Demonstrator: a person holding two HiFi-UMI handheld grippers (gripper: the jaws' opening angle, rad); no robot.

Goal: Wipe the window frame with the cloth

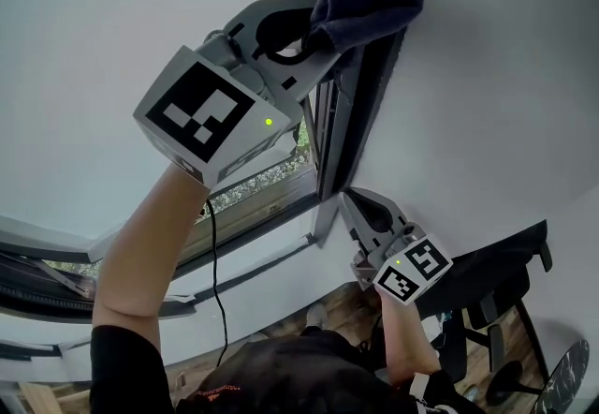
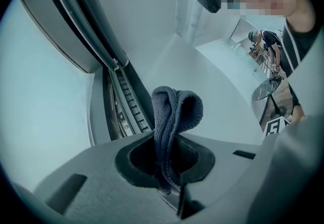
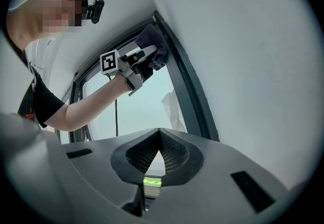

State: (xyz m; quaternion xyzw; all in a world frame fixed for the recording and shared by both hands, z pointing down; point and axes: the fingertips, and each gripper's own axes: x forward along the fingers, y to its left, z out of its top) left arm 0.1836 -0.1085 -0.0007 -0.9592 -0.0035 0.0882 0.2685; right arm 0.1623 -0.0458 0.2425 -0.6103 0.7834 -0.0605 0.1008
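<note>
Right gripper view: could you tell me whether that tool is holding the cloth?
No, the right tool has its tips together on nothing; the left tool holds the cloth.

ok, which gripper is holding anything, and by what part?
Left gripper is shut on the cloth, pinching it at a bunched fold; a doubled-over loop sticks out past the jaws. Right gripper is shut with nothing in it.
</note>
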